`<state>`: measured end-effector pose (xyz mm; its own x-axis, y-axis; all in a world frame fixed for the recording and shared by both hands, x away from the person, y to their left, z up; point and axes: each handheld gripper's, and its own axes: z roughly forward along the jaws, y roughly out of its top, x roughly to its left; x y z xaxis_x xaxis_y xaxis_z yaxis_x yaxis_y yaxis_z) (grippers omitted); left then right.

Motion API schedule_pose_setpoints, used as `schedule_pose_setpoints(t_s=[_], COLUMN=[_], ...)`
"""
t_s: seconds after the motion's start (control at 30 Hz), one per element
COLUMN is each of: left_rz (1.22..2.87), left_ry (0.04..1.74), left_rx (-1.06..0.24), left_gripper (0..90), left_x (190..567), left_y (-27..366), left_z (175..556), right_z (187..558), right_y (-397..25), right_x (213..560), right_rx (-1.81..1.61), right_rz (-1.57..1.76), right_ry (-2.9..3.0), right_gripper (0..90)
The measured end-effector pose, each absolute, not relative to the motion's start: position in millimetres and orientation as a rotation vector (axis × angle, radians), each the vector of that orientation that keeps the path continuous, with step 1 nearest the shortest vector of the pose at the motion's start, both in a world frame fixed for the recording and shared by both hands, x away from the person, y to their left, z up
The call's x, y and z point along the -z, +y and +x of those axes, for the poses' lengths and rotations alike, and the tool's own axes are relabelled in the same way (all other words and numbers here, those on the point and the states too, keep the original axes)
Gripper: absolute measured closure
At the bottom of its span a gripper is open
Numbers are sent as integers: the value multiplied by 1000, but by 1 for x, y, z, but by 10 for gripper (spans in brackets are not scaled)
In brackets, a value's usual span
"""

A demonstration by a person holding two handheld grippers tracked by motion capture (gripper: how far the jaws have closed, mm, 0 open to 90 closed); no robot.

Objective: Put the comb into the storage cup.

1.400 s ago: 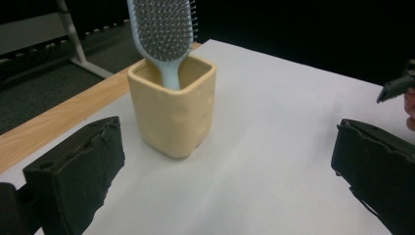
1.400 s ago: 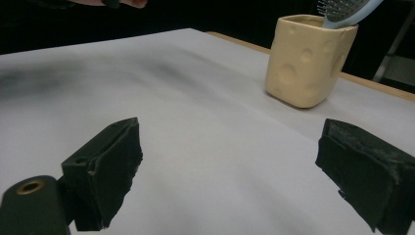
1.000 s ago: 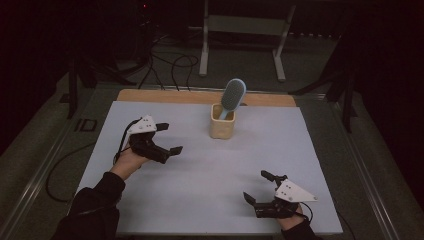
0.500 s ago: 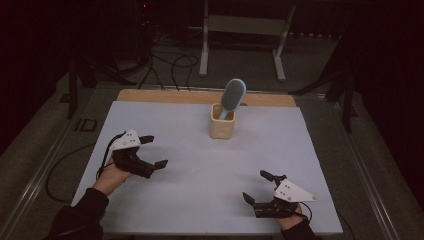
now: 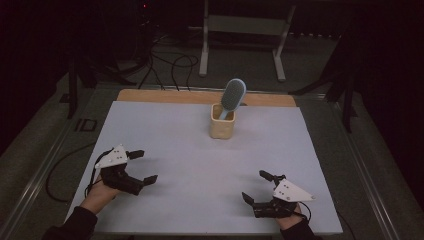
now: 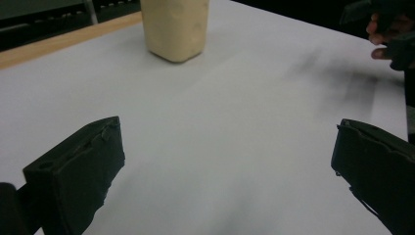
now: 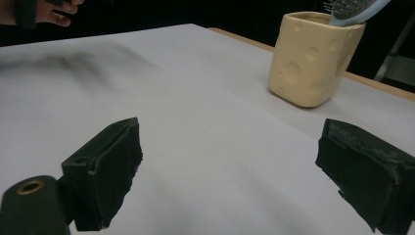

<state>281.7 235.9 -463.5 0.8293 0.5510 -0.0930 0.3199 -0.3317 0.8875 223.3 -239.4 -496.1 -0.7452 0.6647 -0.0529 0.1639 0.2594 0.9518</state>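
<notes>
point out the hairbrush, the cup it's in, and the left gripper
hairbrush [image 5: 233, 94]: high view, on the blue brush head above the cup.
cup [image 5: 222, 129]: high view, on its cream front wall.
left gripper [image 5: 141, 166]: high view, midway between its open fingertips.

The left black two-jaw gripper [image 5: 141, 166] sits low at the near left of the table, jaws spread wide, held by a hand [image 5: 100, 192] in a dark sleeve. The right black two-jaw gripper [image 5: 256, 186] (likewise gaping) rests at the near right.
</notes>
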Motion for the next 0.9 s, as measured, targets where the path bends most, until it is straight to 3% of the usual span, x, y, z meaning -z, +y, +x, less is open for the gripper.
schedule_pose_setpoints(t_s=[0.9], left_rz=[1867], left_ry=[797], left_rx=[-334], left_gripper=[0], left_x=[502], left_y=[286], left_z=[227], right_z=[224], right_y=[-237], right_x=[496], right_rx=[-1496], right_rz=[744], right_ry=[2095], right_gripper=[89])
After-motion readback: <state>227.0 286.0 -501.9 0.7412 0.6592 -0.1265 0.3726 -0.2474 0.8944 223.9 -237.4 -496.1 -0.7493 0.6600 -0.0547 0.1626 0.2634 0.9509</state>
